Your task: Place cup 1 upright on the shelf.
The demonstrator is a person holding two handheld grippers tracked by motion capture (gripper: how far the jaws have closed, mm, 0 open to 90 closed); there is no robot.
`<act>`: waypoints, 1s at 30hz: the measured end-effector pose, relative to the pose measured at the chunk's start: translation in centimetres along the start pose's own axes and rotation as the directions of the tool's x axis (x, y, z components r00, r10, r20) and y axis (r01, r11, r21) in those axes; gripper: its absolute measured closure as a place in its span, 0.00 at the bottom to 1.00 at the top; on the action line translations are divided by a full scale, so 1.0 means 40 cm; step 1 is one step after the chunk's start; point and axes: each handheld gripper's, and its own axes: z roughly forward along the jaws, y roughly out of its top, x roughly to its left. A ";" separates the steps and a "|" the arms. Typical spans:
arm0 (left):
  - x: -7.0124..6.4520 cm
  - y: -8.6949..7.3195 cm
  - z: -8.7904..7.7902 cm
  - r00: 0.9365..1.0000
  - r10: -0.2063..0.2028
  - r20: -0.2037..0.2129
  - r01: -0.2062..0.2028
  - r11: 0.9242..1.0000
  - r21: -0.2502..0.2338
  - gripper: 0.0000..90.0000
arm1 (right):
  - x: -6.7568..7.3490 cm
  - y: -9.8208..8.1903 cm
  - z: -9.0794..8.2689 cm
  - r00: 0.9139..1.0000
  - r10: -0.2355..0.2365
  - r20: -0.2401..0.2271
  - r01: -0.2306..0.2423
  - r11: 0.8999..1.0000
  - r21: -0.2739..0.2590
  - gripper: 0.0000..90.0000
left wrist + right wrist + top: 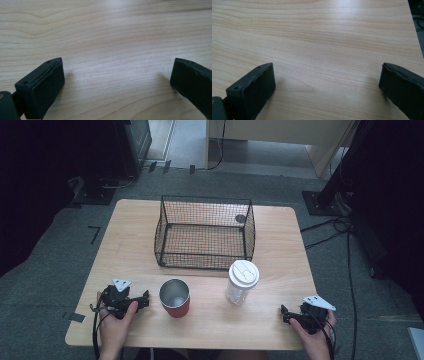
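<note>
while both claws rest low at the near edge of the bench (280, 227), nothing is gripped yet: the left claw (145, 298) lies by the near left corner with its jaws spread wide over bare wood, and the right claw (284, 312) lies by the near right corner, jaws just as wide and empty.

the red cup (175, 298) stands upright just beside the left claw, a little in from the near edge. the clear tumbler (242, 282) stands upright to its right, near the middle of the bench and well apart from the right claw. behind both, toward the far edge, sits the wire basket (205, 232).

the likely step is a first reach, the left claw to the cup. i would come in level, keep the jaws wide until they straddle the round wall, and close at mid-height so the cup does not tip or skid.

the cup looks like metal: shiny grey inside, smooth red outside, slightly tapered. it may be slippery. the tumbler is a see-through cylinder with a flat white lid, taller and easier to topple. the basket is thin black mesh, open-topped, with flaring sides. the bench is pale wood grain with rounded corners.
</note>
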 end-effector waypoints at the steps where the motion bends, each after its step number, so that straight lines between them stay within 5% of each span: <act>1: 0.001 -0.003 -0.002 1.000 0.004 0.005 -0.004 1.000 -0.001 0.00 | 0.000 0.000 0.000 1.000 0.002 0.000 -0.002 1.000 0.000 0.01; 24: 0.005 -0.015 -0.015 0.998 0.044 0.033 -0.044 0.999 -0.001 0.00 | 0.002 -0.002 -0.002 1.000 -0.007 -0.008 0.007 1.000 -0.001 0.01; 30: 0.011 -0.016 -0.036 0.996 0.043 0.083 -0.042 0.999 -0.010 0.00 | 0.002 -0.002 -0.002 1.000 -0.007 -0.008 0.007 1.000 0.000 0.01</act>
